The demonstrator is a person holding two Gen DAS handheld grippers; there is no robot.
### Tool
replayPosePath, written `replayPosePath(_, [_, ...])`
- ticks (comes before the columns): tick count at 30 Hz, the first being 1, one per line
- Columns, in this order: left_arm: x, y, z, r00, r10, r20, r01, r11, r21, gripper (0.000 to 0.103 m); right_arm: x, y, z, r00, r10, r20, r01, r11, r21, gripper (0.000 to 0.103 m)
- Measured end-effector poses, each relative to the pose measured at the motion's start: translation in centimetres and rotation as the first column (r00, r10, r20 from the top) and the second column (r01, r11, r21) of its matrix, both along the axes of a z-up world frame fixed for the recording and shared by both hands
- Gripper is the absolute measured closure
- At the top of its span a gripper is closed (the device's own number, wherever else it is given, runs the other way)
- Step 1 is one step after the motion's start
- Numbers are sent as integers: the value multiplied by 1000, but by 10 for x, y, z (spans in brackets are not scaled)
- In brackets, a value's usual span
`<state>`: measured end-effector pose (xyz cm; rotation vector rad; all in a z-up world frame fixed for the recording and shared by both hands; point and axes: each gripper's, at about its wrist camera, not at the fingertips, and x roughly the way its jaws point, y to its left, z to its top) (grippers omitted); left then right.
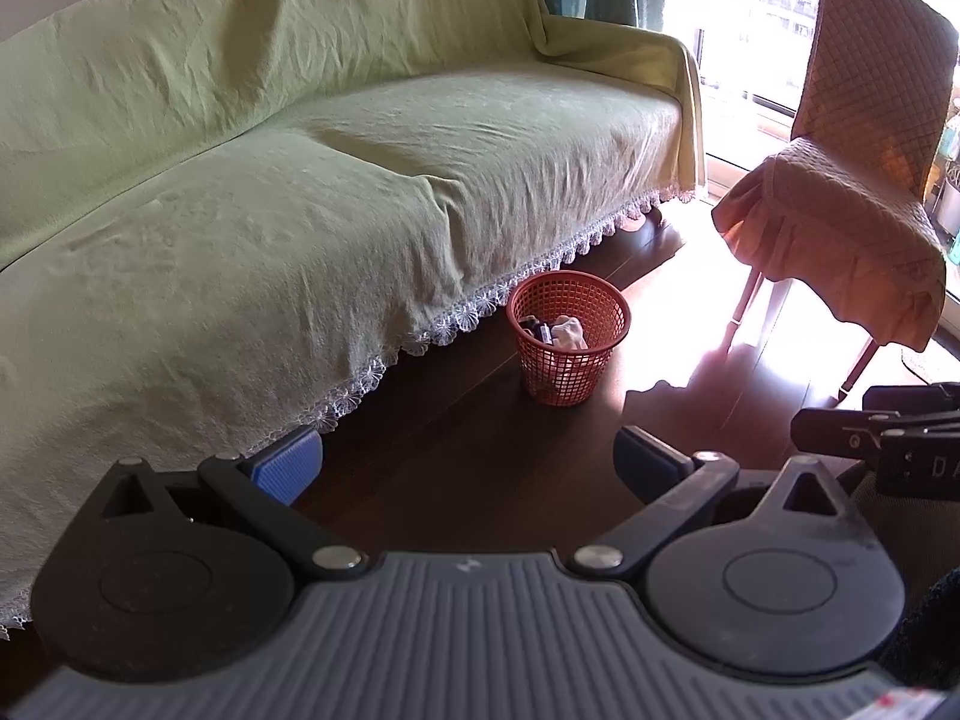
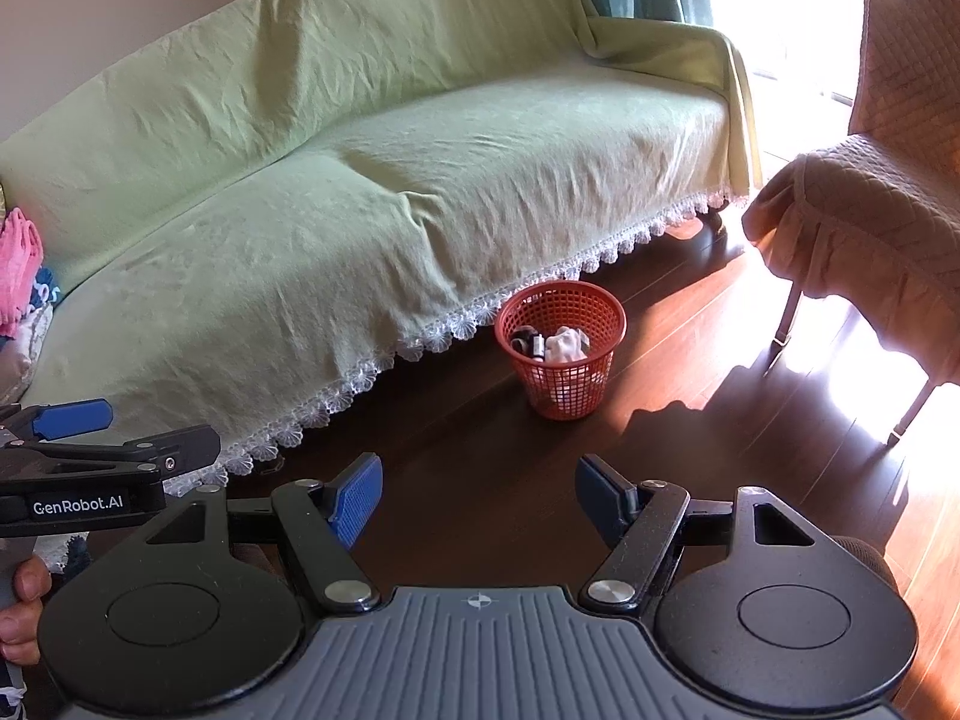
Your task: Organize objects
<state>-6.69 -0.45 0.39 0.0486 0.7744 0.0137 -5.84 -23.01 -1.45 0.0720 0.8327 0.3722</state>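
Observation:
A small red mesh basket (image 1: 569, 336) (image 2: 561, 345) stands on the dark wood floor just in front of the sofa's lace hem. White crumpled items (image 2: 565, 343) and a dark object (image 2: 528, 341) lie inside it. My left gripper (image 1: 468, 468) hovers above the floor well short of the basket, jaws wide apart, nothing between the blue pads. My right gripper (image 2: 479, 498) is likewise open and empty, pointing down toward the floor before the basket. The left gripper (image 2: 66, 438) shows from the side at the left edge of the right wrist view, held by a hand (image 2: 21, 606).
A long sofa under a green cover (image 1: 300, 180) (image 2: 360, 180) fills the left and centre. Pink and patterned cloth (image 2: 21, 270) lies at its left end. A chair with a quilted orange cover (image 1: 852, 192) (image 2: 870, 210) stands at right by the bright window.

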Motion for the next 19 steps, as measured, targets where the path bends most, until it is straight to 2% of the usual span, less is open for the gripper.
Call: replayPosePath(19, [-6, -5, 3, 999, -35, 11, 36, 999, -10, 1, -5, -6, -1, 1000, -9, -9, 9, 1000, 8, 34])
